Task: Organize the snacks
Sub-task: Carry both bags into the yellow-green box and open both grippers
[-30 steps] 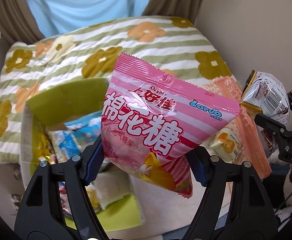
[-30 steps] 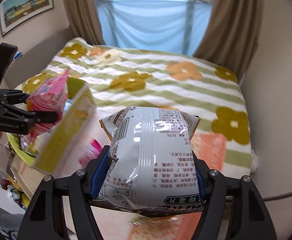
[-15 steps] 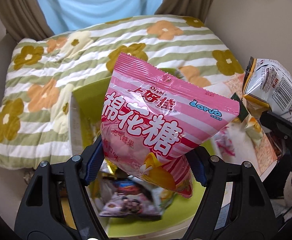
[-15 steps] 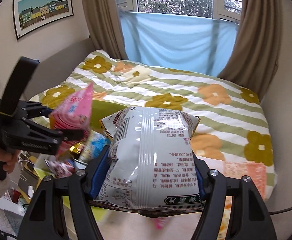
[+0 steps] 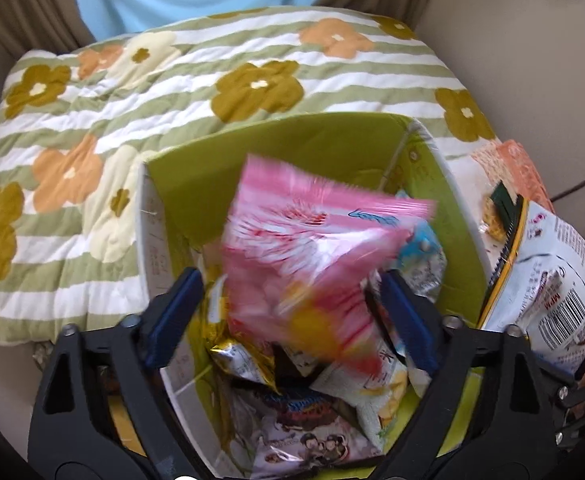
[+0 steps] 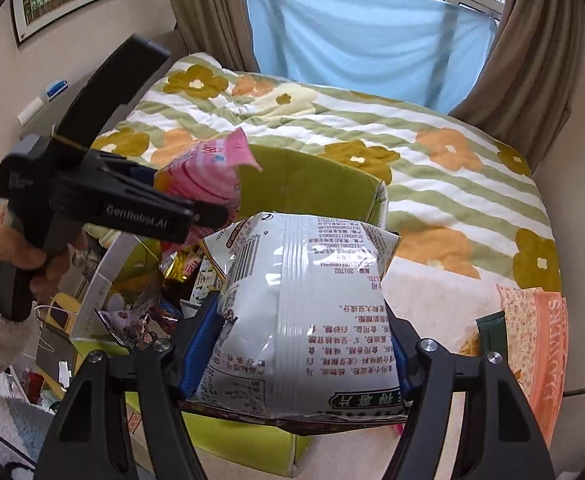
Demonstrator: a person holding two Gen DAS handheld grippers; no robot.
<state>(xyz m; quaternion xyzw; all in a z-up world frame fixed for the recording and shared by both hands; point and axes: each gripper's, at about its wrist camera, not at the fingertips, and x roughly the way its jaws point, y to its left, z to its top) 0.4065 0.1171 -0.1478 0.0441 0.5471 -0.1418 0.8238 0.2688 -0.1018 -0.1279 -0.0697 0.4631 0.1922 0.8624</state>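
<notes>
Above the green box (image 5: 276, 148), the left gripper (image 5: 292, 300) is opening its jaws — the pink marshmallow bag (image 5: 312, 248) is sitting blurred between the pads, touching neither. Beside it, the right gripper (image 6: 298, 344) is pinching the white snack bag (image 6: 308, 320) — jaws pressing both sides.

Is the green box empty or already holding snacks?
Holding snacks. The left wrist view looks down into the green box: several snack packets are piled on its bottom. How full, cannot tell.
</notes>
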